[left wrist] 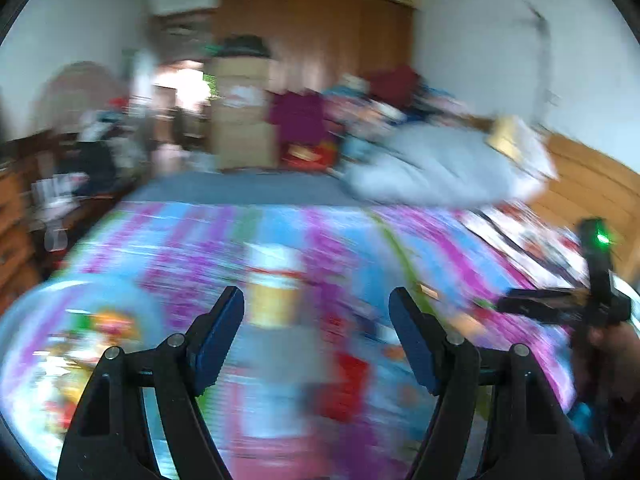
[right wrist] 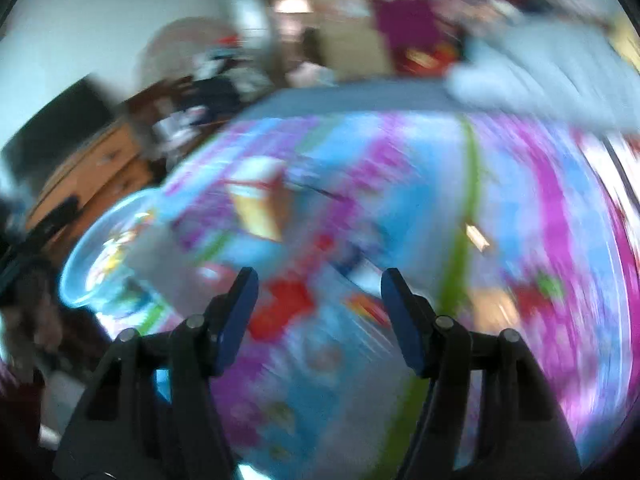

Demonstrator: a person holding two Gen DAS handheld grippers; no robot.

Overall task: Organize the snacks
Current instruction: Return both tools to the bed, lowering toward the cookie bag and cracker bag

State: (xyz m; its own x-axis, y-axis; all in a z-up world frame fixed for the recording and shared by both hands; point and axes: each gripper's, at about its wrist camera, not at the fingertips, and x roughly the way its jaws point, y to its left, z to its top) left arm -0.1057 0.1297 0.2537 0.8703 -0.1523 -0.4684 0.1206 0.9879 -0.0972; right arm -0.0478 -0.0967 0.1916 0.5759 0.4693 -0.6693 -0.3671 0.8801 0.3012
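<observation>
— Both empty? — Yes; left gripper and right gripper gape open over the bright patterned bedspread; blurry red snack packet lies below, probably light and crinkly; pinch an edge

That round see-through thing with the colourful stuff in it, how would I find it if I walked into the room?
Start at the bed with the bright purple-and-blue patterned cover. Go to its near left edge, left of the upright yellow-and-white snack pack. The clear round bowl sits there, heaped with blurred colourful packets; it is the only transparent, round-rimmed container on the cover, while the other snacks lie loose.
</observation>
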